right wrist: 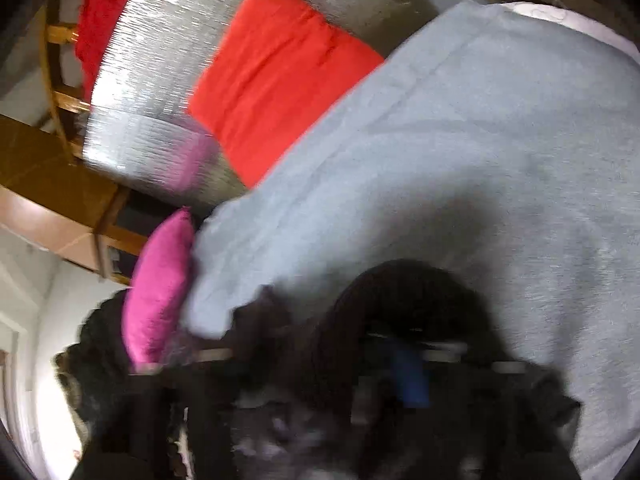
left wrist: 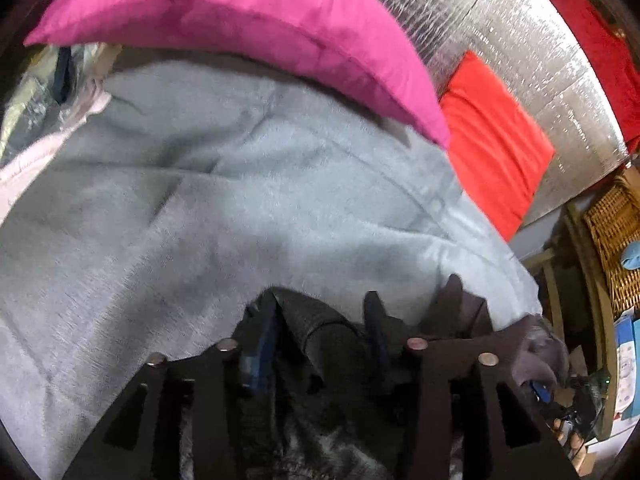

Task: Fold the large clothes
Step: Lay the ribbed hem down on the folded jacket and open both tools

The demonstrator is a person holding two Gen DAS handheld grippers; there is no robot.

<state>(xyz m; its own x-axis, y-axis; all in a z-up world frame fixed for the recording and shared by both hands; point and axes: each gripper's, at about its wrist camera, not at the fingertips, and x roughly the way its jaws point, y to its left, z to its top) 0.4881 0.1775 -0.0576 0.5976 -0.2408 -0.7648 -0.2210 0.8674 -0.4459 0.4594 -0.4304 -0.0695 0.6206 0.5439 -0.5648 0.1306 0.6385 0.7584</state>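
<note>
in front of both my grippers a grey garment (left wrist: 240,200) lies spread beside a pink cushion (left wrist: 248,20); left fingers (left wrist: 264,332) stand parted around dark cloth (left wrist: 332,332), right fingers too blurred to tell.

1. My left wrist camera looks steeply down, close over the grey garment (left wrist: 248,200).
2. My right wrist camera, blurred, faces it at a shallower tilt.
3. Both views share the pink cushion (left wrist: 256,28) and the red cloth (right wrist: 280,76).
</note>
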